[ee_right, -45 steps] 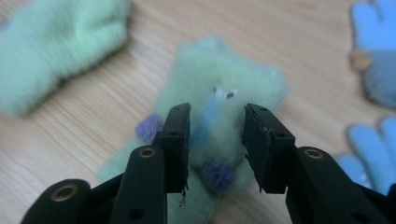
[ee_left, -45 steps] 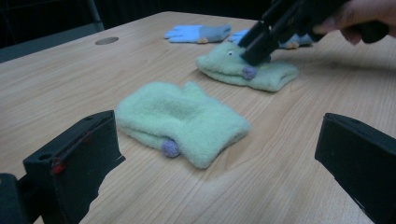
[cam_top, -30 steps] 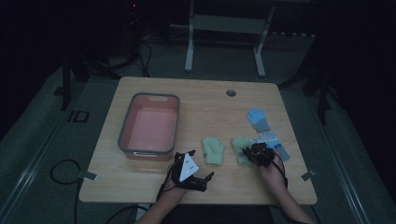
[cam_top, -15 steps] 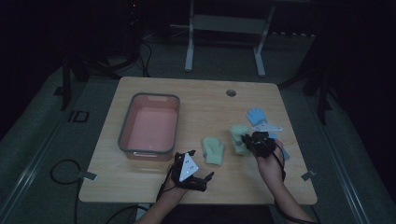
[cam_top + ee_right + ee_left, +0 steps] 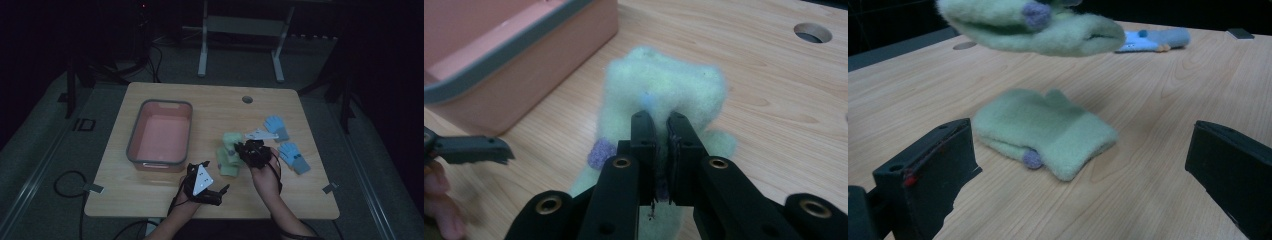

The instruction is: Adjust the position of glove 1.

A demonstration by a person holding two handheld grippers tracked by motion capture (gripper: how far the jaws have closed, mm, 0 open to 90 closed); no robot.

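Two pale green mittens with purple dots sit near the table's middle. One green mitten (image 5: 1043, 132) lies flat on the wood, seen also in the high view (image 5: 231, 167). The other green mitten (image 5: 664, 90) hangs lifted just above it (image 5: 231, 141) (image 5: 1033, 20), with my right gripper (image 5: 658, 120) (image 5: 246, 149) shut on its edge. My left gripper (image 5: 212, 177) (image 5: 1080, 132) rests near the front edge, open wide and facing the flat mitten, nothing between its jaws.
A pink bin (image 5: 160, 107) with a grey rim (image 5: 499, 65) stands left of the mittens. Two blue gloves (image 5: 276, 125) (image 5: 295, 157) lie to the right, one blue glove (image 5: 1153, 40) behind the mittens. A cable hole (image 5: 247, 99) marks the far side of the table.
My right gripper has moved left with the green mitten, lifting it over the other green mitten. The left gripper has stayed put.
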